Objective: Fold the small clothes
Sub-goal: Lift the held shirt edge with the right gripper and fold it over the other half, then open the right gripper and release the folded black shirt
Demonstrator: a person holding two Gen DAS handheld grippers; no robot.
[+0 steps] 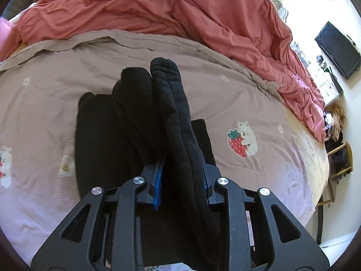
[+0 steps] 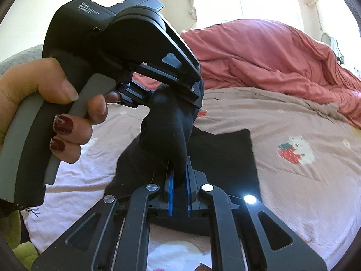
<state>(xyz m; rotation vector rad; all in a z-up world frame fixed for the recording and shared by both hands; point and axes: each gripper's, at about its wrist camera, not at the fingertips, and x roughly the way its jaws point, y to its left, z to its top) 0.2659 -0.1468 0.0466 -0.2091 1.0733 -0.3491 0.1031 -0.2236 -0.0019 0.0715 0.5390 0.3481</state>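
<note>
Socks (image 1: 171, 103), black and apparently a pair, hang lifted above the bed (image 1: 259, 103), caught between both tools. The left gripper (image 1: 182, 180) is clenched on one end of the bundle, the fabric running forward between its blue pads (image 1: 158, 187). The right gripper (image 2: 179, 180) pinches the opposite end, its jaws nearly closed on a thin fold of cloth. Seen from the right wrist, the left tool tilts downward, held by a hand (image 2: 45, 113) with dark red nails. Beneath the socks lies a flat black garment (image 2: 225, 155), spread on the bear-and-strawberry sheet; whether it is already folded cannot be told. A red duvet (image 1: 180, 11) is heaped behind. Judged from this arrangement, the work is midway: the socks are gathered side by side but not yet doubled over or set down, so folding and placing remain.
</note>
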